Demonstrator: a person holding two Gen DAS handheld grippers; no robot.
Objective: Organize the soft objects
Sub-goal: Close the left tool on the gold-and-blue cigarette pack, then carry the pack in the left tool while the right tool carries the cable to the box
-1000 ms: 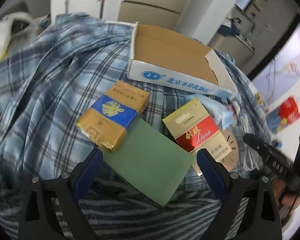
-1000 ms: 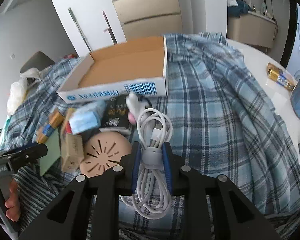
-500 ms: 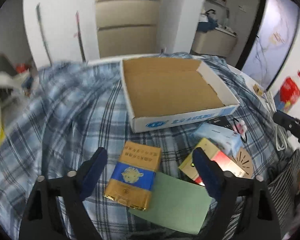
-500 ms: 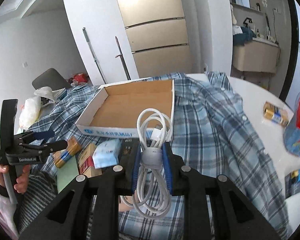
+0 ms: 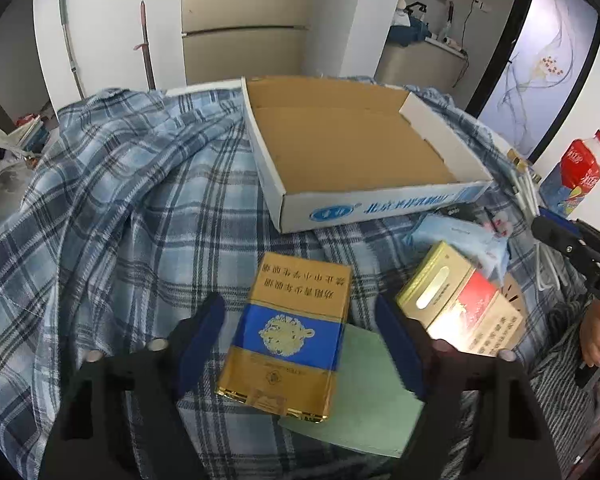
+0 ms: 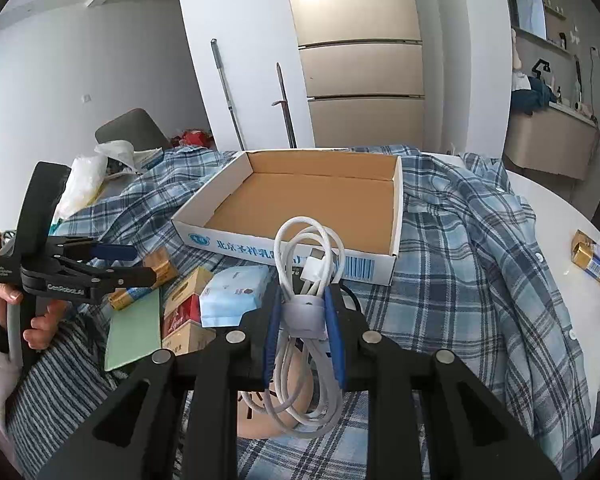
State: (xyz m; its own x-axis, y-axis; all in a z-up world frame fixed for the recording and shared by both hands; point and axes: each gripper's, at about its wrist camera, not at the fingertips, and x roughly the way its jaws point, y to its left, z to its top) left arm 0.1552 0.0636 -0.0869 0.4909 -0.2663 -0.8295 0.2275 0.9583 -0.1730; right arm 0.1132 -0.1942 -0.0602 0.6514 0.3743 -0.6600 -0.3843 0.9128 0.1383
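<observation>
We are in a white-walled room with a beige refrigerator [image 6: 364, 68] behind a table draped in a blue plaid shirt [image 5: 112, 208]. On the shirt sits one shallow cardboard tray [image 5: 352, 152], white outside, brown inside, nothing in it; its front wall bears a blue logo and Chinese characters, with a barcode showing in the right wrist view. We count two cigarette cartons just before the tray: a gold and blue carton [image 5: 288, 332] with a dragon emblem and Chinese print, lying partly on one green sheet [image 5: 364, 400], and a gold and red carton [image 5: 460, 304] whose script is washed out by glare. One light blue tissue pack [image 6: 236, 292] lies beside them, and one tan round slotted disc [image 6: 268, 416] is mostly hidden under the right gripper. Our left gripper [image 5: 300, 340] hangs over the gold and blue carton with its blue pads spread wide and nothing between them (its body reads "GenRobot.AI" in the other view). Our right gripper [image 6: 304, 320] is clamped on one coiled white charging cable [image 6: 308, 264], gripped at its grey strap, held in the air in front of the tray. At the table's right edge lie a small gold pack [image 6: 592, 256] and one red-labelled drink bottle [image 5: 576, 172], its label unreadable.
</observation>
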